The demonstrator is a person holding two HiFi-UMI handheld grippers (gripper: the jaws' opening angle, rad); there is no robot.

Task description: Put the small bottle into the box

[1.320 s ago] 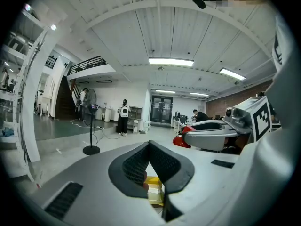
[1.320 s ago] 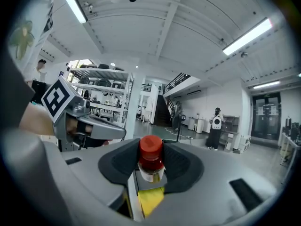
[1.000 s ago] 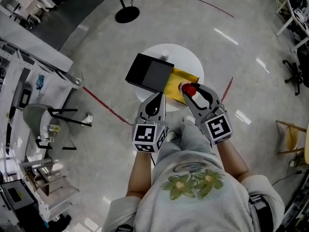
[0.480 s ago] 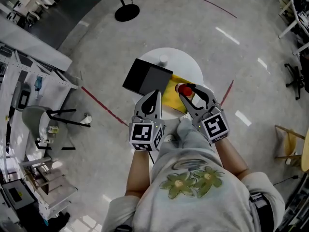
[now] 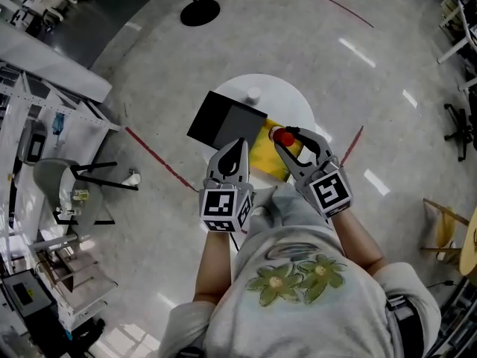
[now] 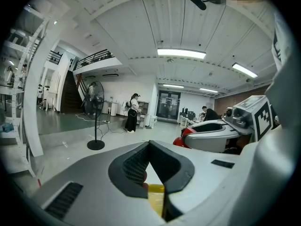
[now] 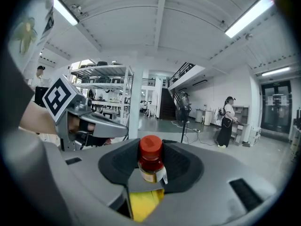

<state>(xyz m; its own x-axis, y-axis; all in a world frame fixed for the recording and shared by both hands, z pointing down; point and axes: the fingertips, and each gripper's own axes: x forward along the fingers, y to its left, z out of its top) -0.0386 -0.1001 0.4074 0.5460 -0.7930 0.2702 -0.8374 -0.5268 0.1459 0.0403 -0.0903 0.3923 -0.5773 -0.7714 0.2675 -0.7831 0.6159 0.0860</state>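
**Bottle gripped over desk edge, not yet in box**

Both forearms were stretched forward from the torso, side by side. The claws were aimed ahead and slightly down.

Left claw (image 5: pixel 238 145): jaws closed tip to tip, nothing gripped.

Right claw (image 5: pixel 290 135): jaws clamped on the small bottle (image 5: pixel 283 137). It was held upright by its body, with the red cap clear above the pads.

The bottle hung over a yellow sheet (image 5: pixel 267 154) on the near part of the round white desk (image 5: pixel 298 99). It was just to the right of the box (image 5: pixel 226 120) and outside it. The box was black, sat on the desk's left side and overhung the edge. I could not tell whether it was open. A small white object (image 5: pixel 253 93) sat on the desk behind the box.

Beyond the desk lay a grey polished floor (image 5: pixel 358 88) with a red tape line (image 5: pixel 160 161). A chair (image 5: pixel 63 181) and white shelving (image 5: pixel 52 77) stood on the person's left.

The left gripper view showed a pedestal fan (image 6: pixel 95 121) and a standing person (image 6: pixel 132 113) far down the hall, under strip lights (image 6: pixel 181 53).
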